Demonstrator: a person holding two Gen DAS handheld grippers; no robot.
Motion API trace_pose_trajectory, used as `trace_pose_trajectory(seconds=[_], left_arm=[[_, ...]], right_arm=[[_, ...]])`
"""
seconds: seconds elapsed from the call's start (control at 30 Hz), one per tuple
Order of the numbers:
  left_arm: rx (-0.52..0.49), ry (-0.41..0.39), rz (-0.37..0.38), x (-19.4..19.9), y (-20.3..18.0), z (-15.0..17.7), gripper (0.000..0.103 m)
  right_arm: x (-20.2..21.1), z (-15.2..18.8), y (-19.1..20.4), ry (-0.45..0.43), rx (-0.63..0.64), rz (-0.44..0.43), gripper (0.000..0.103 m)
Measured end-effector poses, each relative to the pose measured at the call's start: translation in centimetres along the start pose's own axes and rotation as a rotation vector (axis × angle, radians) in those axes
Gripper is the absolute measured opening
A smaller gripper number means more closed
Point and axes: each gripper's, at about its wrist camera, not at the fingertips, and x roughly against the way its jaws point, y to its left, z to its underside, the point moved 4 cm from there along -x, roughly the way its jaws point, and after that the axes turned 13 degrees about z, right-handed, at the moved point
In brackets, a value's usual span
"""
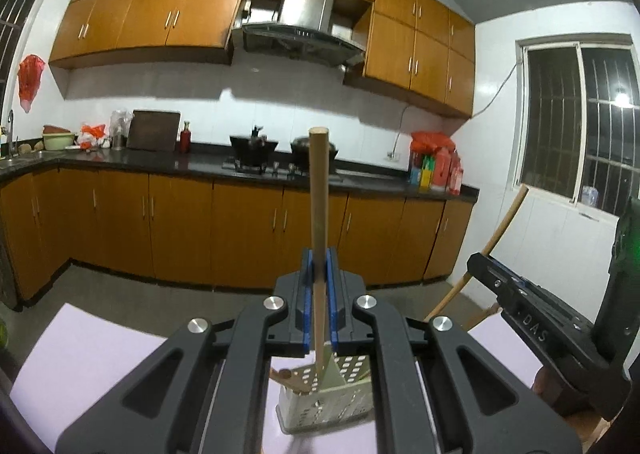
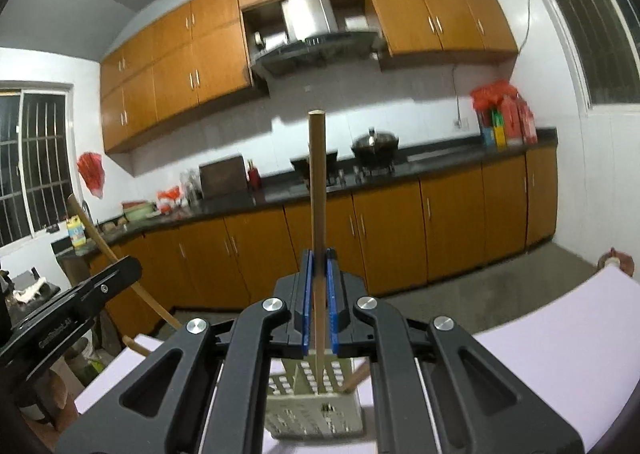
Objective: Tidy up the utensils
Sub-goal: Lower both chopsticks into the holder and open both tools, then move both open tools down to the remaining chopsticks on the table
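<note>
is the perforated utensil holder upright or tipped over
Upright. The perforated holder stands on its base on the pale mat, open top facing up, with a wooden handle leaning out.

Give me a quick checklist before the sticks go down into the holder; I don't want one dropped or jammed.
1. Left gripper shut on its wooden stick: ok.
2. Right gripper shut on its wooden stick: ok.
3. Perforated holder standing upright on the table: ok.
4. Free room inside the holder: cannot tell.
5. Stick tips lined up over the opening: cannot tell, fingers block the view.
</note>
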Motion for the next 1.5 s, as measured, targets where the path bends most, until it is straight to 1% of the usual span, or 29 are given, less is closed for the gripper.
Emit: trace_pose_trajectory(seconds=[0.07, 0.13, 0.17, 0.2, 0.27, 0.4, 0.5, 0.57, 0.67, 0.73, 0.8, 0.83, 0.9, 0.93, 1.0, 1.03, 1.13, 1.23, 1.33, 1.43, 1.47, 1.5], left_arm=[[0.021, 0.022, 0.002, -0.5, 0.3, 0.6, 0.009], [0.029, 0.025, 0.004, -0.2, 0.6, 0.8, 0.015], [0.028, 0.023, 0.002, 0.0, 0.5, 0.8, 0.017], [0.028, 0.020, 0.002, 0.3, 0.6, 0.8, 0.020], [0.031, 0.012, 0.004, 0.8, 0.7, 0.4, 0.021], [0.048, -0.015, 0.009, 2.5, 0.7, -0.4, 0.022], [0.049, -0.039, 0.000, 5.2, 0.5, -0.7, 0.026], [0.052, -0.039, -0.012, 6.6, 0.7, -0.5, 0.028], [0.055, -0.008, -0.056, 9.0, 1.6, 1.4, 0.029], [0.066, 0.034, -0.103, 10.0, 2.8, 3.7, 0.030], [0.086, 0.096, -0.149, 10.3, 4.2, 6.2, 0.030], [0.103, 0.140, -0.167, 10.1, 5.1, 7.9, 0.030], [0.146, 0.220, -0.184, 9.6, 6.6, 10.9, 0.028], [0.175, 0.274, -0.184, 9.2, 7.2, 13.1, 0.028], [0.200, 0.334, -0.181, 8.7, 7.8, 15.4, 0.028], [0.212, 0.369, -0.176, 8.4, 7.9, 16.8, 0.028], [0.230, 0.436, -0.149, 7.7, 7.4, 19.3, 0.028], [0.227, 0.479, -0.127, 7.2, 6.7, 20.9, 0.028], [0.222, 0.511, -0.110, 6.9, 6.2, 22.3, 0.028], [0.221, 0.533, -0.094, 6.3, 5.6, 22.5, 0.028], [0.219, 0.540, -0.092, 6.1, 5.5, 22.6, 0.028], [0.216, 0.548, -0.089, 5.7, 5.4, 22.7, 0.027]], right_arm=[[0.0, 0.5, 0.1, 0.022, 0.007, -0.007, 0.008], [0.4, 0.6, 0.3, 0.022, 0.024, -0.008, 0.009], [0.7, 0.7, 0.3, 0.021, 0.029, -0.007, 0.014], [1.0, 0.5, 0.2, 0.019, 0.028, -0.009, 0.024], [1.8, 0.0, 0.0, 0.008, 0.018, -0.010, 0.034], [3.5, -0.9, -0.5, -0.011, 0.004, -0.015, 0.034], [5.7, -1.2, -1.8, -0.030, 0.002, 0.005, 0.034], [6.5, -0.6, -2.8, -0.015, 0.002, 0.029, 0.034], [6.7, 1.9, -5.1, 0.064, -0.005, 0.074, 0.034], [6.1, 4.4, -6.6, 0.148, 0.000, 0.103, 0.034], [5.0, 7.6, -7.6, 0.257, 0.011, 0.117, 0.034], [4.1, 10.0, -8.1, 0.337, 0.014, 0.127, 0.033], [2.9, 13.7, -8.5, 0.460, 0.015, 0.108, 0.020], [2.5, 15.4, -8.4, 0.517, 0.018, 0.097, 0.018], [1.9, 18.8, -7.9, 0.609, 0.034, 0.072, 0.015], [1.9, 19.7, -7.5, 0.628, 0.046, 0.069, 0.015], [1.8, 21.7, -6.1, 0.660, 0.086, 0.064, 0.015], [1.4, 22.5, -5.7, 0.676, 0.105, 0.075, 0.015], [1.9, 23.2, -5.6, 0.679, 0.118, 0.065, 0.014], [2.2, 23.4, -5.4, 0.663, 0.170, 0.074, 0.009], [2.3, 23.4, -5.5, 0.655, 0.184, 0.090, 0.008], [2.2, 23.3, -5.8, 0.645, 0.193, 0.125, 0.008]])
